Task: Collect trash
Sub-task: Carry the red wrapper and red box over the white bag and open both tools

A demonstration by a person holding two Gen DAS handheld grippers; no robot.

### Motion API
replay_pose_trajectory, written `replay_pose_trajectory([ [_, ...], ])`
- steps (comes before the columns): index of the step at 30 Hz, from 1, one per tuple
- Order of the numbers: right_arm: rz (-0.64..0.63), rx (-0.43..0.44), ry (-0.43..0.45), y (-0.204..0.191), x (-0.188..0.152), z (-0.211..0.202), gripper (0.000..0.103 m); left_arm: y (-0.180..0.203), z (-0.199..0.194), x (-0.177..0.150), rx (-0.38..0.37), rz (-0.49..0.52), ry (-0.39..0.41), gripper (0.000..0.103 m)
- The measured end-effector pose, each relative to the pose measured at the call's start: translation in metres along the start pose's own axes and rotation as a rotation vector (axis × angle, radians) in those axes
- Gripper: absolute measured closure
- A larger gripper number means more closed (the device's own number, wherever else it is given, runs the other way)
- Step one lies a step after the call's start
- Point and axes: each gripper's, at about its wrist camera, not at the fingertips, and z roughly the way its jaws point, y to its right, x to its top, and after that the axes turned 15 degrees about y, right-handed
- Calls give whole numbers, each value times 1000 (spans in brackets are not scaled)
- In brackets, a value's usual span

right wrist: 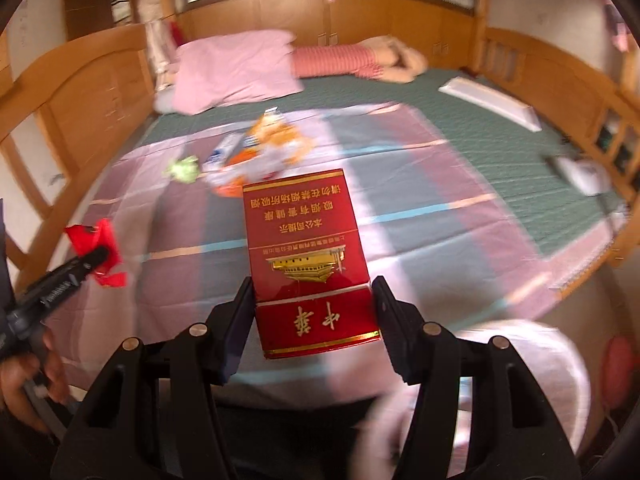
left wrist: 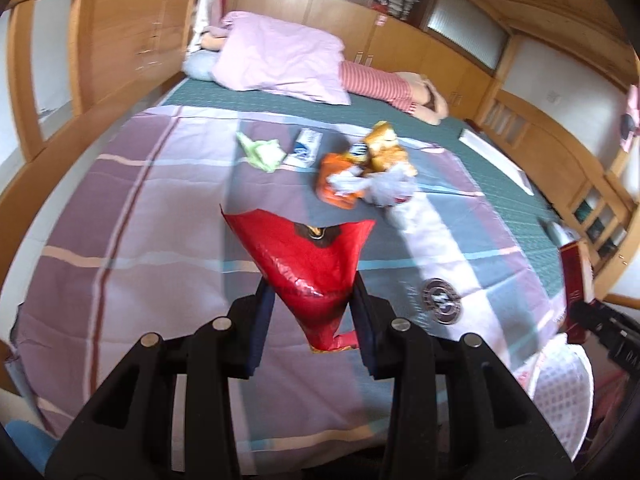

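Note:
My left gripper is shut on a crumpled red wrapper, held above the bed; the same gripper and red wrapper show at the left of the right wrist view. My right gripper is shut on a red cigarette pack with gold print, also seen as the red pack at the right edge of the left wrist view. More trash lies further up the bed: a green paper scrap, a white and blue wrapper, an orange packet, a yellow snack bag and crumpled white plastic.
The bed carries a checked purple sheet over a green mat. A pink pillow and a striped soft toy lie at the head. Wooden cabinets ring the bed. A white mesh basket stands low right. A hand holds the left tool.

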Motion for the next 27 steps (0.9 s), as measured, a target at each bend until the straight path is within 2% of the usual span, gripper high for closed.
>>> replay_pose_trajectory([
  [3, 8, -92, -7, 42, -4, -24, 45, 11, -1, -3, -94, -29, -10, 65],
  [6, 41, -160, -60, 81, -18, -40, 45, 23, -3, -7, -172, -56, -17, 65],
  [10, 78, -211, -203, 121, -50, -45, 44, 46, -9, -11, -279, -108, 4, 65],
  [12, 88, -199, -309, 132, -69, -40, 40, 63, -11, -14, -341, -104, 1, 65],
  [13, 105, -196, -322, 135, -73, -41, 35, 69, -12, -15, -366, -101, -7, 65],
  [14, 131, -201, -320, 140, -75, -44, 29, 76, -11, -16, -390, -100, -18, 65],
  [17, 259, -250, -229, 166, -67, -64, 26, 100, -8, -25, -506, -126, -85, 65],
  [21, 372, -331, -75, 196, -49, -100, 22, 146, 0, -50, -730, -174, -235, 65],
  [24, 422, -360, -7, 212, -42, -117, 21, 192, -8, -75, -879, -128, -323, 65],
  [26, 443, -369, 11, 221, -41, -119, 21, 227, -15, -97, -981, -52, -399, 59],
  [27, 455, -373, 16, 224, -42, -119, 21, 240, -17, -107, -1002, -15, -430, 45],
])
